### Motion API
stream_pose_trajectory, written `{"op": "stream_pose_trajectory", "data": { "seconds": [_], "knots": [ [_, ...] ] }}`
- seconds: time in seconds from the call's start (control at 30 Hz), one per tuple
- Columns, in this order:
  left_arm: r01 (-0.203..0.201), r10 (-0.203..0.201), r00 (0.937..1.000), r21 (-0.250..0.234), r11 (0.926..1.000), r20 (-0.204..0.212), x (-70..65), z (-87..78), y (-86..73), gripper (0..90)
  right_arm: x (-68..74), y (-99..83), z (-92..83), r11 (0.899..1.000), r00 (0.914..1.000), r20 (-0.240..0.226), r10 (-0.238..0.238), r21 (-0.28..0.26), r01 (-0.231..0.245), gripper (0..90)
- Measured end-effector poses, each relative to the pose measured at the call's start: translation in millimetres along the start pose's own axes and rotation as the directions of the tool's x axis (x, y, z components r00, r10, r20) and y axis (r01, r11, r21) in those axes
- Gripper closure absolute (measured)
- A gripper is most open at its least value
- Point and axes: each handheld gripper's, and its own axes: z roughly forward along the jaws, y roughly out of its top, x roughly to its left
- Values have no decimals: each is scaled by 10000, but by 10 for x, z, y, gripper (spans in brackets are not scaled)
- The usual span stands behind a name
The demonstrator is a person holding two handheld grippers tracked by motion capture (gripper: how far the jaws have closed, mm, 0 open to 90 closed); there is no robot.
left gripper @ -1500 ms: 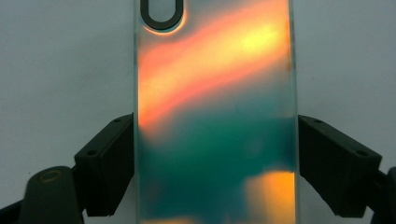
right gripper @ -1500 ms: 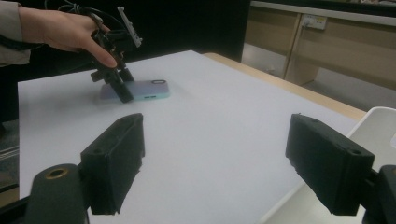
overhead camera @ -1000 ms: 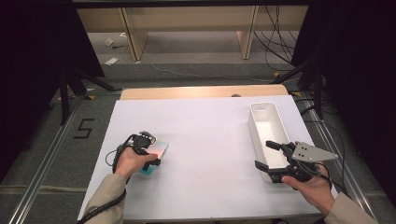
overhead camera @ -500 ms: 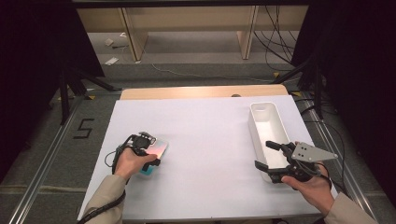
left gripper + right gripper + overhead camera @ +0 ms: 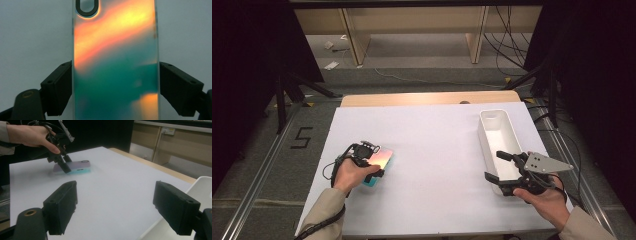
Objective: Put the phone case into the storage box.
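The left hand-held gripper (image 5: pixel 373 162), at the lower left of the high view, is down over an iridescent phone case (image 5: pixel 381 159) that lies flat on the white bench (image 5: pixel 432 150). In the left gripper view the phone case (image 5: pixel 116 62) runs up the middle of the frame, camera cutout at the top, with one black jaw hard against each long edge. That looks like a pinch across the case's width, though whether the pads are pressing firmly is hard to tell.

The right hand-held gripper (image 5: pixel 502 167) sits at the lower right of the high view, jaws spread and holding nothing, poised at the near end of the white rectangular bin (image 5: pixel 484 131). In the right gripper view its jaws frame bare bench, with the phone case (image 5: pixel 76 167) in the upper left beneath the left hand-held gripper (image 5: pixel 60 161).

The step in hand appears to be picking up the case, probably for the bin. To do it well, squeeze squarely on both long edges, since the glossy shell may slip or flex. Lift straight up and keep the case level while carrying it.
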Motion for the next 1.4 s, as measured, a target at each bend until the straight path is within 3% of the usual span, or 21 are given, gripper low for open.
{"op": "stream_pose_trajectory", "data": {
  "seconds": [0.23,0.5,0.73,0.87,0.9,1.0,1.07,1.4],
  "knots": [
    [-121,121,9999,-757,9971,-12,-42,-96,20,171,-3,8,-9,10000,10000,59,-4,-79,5,205],
    [-126,140,9999,-1749,9845,68,-101,-185,50,171,-2,11,8,9999,9999,144,31,-99,-29,203],
    [-248,251,9997,-2640,9642,-22,-155,-268,72,171,-21,21,37,10000,9996,269,41,-46,-39,202],
    [-332,322,9994,-2826,9587,-79,-177,-285,73,171,-30,39,44,10000,9993,371,31,-76,-28,202],
    [-320,321,9995,-3016,9529,-46,-208,-287,73,171,-33,47,47,9999,9989,458,68,-104,-64,202],
    [-403,393,9992,-3181,9472,-94,-244,-298,79,171,-40,62,54,9998,9987,501,126,-157,-118,200],
    [-485,482,9988,-3472,9365,-94,-313,-330,93,171,-54,85,70,9996,9980,606,177,-215,-164,198],
    [-957,1013,9948,-3929,9146,-65,-532,-362,127,171,-78,192,194,9993,9968,757,263,-301,-241,196]
  ]
}}
